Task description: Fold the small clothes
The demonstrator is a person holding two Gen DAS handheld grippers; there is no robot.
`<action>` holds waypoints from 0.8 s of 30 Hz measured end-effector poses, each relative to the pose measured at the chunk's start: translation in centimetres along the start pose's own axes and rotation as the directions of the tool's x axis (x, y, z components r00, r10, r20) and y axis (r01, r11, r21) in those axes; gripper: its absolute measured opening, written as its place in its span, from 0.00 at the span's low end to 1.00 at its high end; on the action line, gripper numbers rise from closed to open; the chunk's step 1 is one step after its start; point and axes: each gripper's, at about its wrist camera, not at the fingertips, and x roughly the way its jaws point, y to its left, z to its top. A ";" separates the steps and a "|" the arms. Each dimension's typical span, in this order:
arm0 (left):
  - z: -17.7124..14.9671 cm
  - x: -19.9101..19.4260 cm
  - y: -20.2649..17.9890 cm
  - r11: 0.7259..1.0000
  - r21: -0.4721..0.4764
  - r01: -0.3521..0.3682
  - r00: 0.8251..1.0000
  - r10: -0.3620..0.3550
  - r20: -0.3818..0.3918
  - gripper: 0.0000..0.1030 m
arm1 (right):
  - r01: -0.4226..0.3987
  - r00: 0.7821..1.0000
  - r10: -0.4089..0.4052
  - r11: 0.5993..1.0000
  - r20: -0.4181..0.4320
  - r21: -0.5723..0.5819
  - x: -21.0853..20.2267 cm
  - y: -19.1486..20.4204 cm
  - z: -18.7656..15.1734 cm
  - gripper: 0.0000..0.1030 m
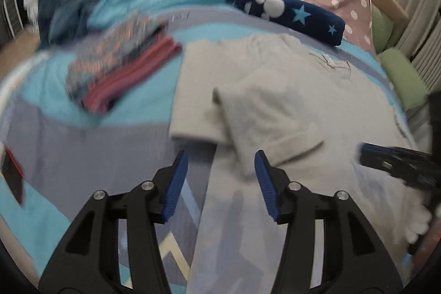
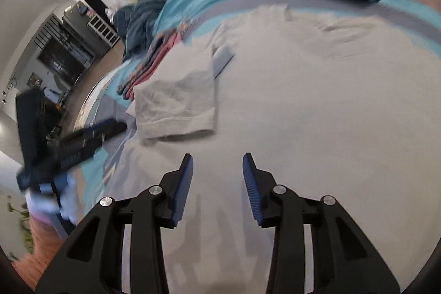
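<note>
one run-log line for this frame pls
stage: mid-fold | grey shirt: flat on bed, one sleeve folded in | left claw: open, empty, over shirt edge | right claw: open, empty, over shirt

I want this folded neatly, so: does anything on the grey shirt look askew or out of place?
Nothing is damaged. On the grey shirt, one sleeve is already folded in over the body, and it lies a little slanted rather than square. Both the left gripper and the right gripper are open, holding nothing.
</note>
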 end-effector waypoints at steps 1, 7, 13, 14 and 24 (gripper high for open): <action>-0.1 0.5 0.6 0.999 -0.025 0.038 0.999 -0.038 -0.014 0.48 | -0.005 1.000 0.005 1.000 -0.016 0.011 0.9 0.0 0.5 0.38; -0.2 3.1 0.2 0.992 -0.047 0.120 0.991 -0.123 -0.059 0.30 | -0.037 0.998 0.041 0.996 -0.049 0.078 4.3 -0.1 2.9 0.49; 0.2 3.3 -0.7 0.991 -0.039 0.131 0.989 -0.134 -0.067 0.08 | -0.024 0.998 0.027 0.998 -0.065 0.054 4.4 1.0 3.2 0.02; 0.2 2.7 -0.9 0.991 -0.031 0.132 0.989 -0.133 -0.056 0.07 | -0.026 0.999 0.028 0.999 -0.033 0.046 3.5 1.1 3.5 0.02; 0.8 -1.3 -5.7 0.990 0.077 0.116 0.993 -0.119 0.028 0.38 | 0.023 0.990 -0.024 1.000 0.141 0.004 -5.1 -0.5 5.6 0.02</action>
